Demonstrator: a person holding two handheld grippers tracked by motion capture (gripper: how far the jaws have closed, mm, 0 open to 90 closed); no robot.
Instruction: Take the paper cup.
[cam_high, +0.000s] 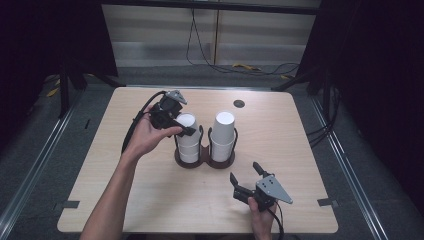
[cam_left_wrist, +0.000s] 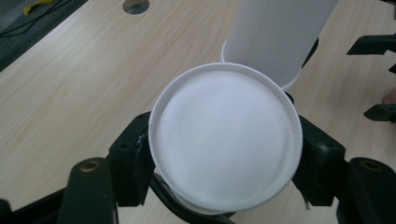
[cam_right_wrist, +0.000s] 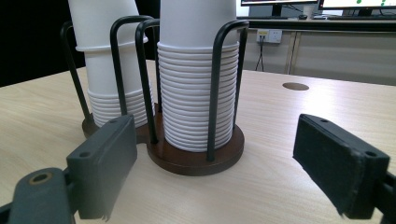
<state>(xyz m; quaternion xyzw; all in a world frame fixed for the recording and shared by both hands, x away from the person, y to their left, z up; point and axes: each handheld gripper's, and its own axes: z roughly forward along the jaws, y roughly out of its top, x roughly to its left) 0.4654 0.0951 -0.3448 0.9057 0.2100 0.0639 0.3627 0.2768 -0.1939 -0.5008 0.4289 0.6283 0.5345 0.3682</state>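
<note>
Two stacks of white paper cups, upside down, in a double wire holder (cam_high: 204, 161) with a dark wooden base, mid-table. Left gripper (cam_high: 185, 131) over the left stack (cam_high: 188, 145), jaws pinching the top cup (cam_left_wrist: 225, 137) on both sides of its upturned base; pads pressed flat against the cup wall, cup base round and plain between them. Right stack (cam_high: 223, 136) just beyond those fingers in the left gripper view, touching nothing. Right gripper (cam_high: 246, 178) low over the table on the person's side of the holder, jaws spread wide, nothing between them; holder and both stacks straight ahead of its fingertips, well apart. Left pad (cam_right_wrist: 109, 158) and right pad (cam_right_wrist: 334, 161) flanking the right stack's rings in the right gripper view. No print, logo or lettering readable on cups, holder or grippers. Small round hole (cam_high: 239, 103) in the tabletop past the holder. Wall socket plate beyond the table edge, markings too small to read.
</note>
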